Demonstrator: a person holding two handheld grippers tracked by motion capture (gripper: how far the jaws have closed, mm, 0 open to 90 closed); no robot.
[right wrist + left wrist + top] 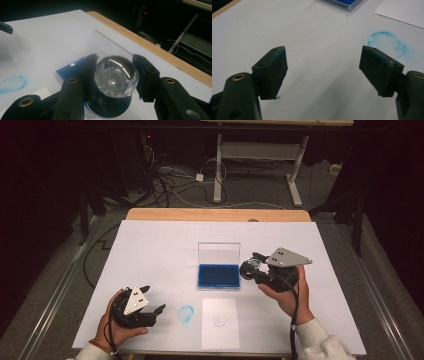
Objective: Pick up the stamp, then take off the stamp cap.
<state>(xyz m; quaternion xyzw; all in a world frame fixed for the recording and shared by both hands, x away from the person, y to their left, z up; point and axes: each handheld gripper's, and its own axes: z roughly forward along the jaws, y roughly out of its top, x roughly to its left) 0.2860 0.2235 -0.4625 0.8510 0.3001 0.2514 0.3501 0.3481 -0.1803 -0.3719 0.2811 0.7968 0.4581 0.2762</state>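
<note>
Blue ink pad point(218, 275) in clear case, clear-knobbed stamp point(115, 75) — base seemingly dark, smudged blue ring point(186, 314), white paper point(220, 322)

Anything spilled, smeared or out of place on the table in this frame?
Yes: a blue ink smudge, ring-shaped, sits directly on the white table cover beside the paper sheet, not on it. The left gripper has blue traces along its pad edges. The ink pad lies open with its lid upright.

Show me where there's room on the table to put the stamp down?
The far strip behind the ink pad is bare, and so is the left side between the table edge and the pad. It is crowded near the front: blue smudge, paper, left gripper. The right gripper holds the stamp beside the pad.
</note>
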